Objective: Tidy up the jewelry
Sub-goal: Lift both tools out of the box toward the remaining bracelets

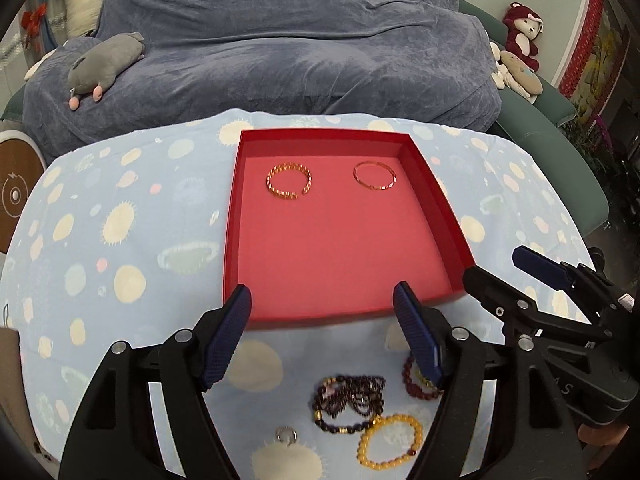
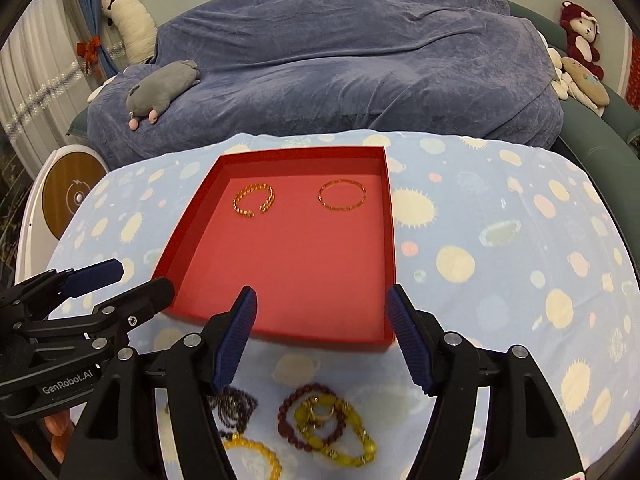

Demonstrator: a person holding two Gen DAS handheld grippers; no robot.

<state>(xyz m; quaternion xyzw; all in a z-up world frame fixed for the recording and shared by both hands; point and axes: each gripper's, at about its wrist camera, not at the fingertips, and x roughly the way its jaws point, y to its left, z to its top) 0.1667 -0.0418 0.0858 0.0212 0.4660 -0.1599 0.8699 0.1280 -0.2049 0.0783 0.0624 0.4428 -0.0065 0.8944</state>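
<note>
A red tray (image 1: 436,204) (image 2: 192,216) lies on the table. In it lie a gold chain bracelet (image 1: 289,181) (image 2: 255,199) at the back left and a thin reddish-gold bangle (image 1: 375,175) (image 2: 342,195) at the back right. My left gripper (image 1: 324,300) is open and empty above the tray's near edge. My right gripper (image 2: 322,300) is open and empty, beside it. In front of the tray lie a dark garnet strand (image 1: 352,398) (image 2: 236,404), a yellow bead bracelet (image 1: 390,442) (image 2: 260,454), a dark red bead bracelet (image 1: 414,382) (image 2: 296,408), an olive-yellow bracelet (image 2: 340,428) and a small silver ring (image 1: 286,435).
The table wears a light blue cloth with planet prints (image 1: 120,240) (image 2: 500,240). Behind it is a sofa under a blue-grey blanket (image 1: 280,40) with plush toys (image 1: 106,66) (image 2: 580,36). A white round device (image 1: 16,184) stands at the left.
</note>
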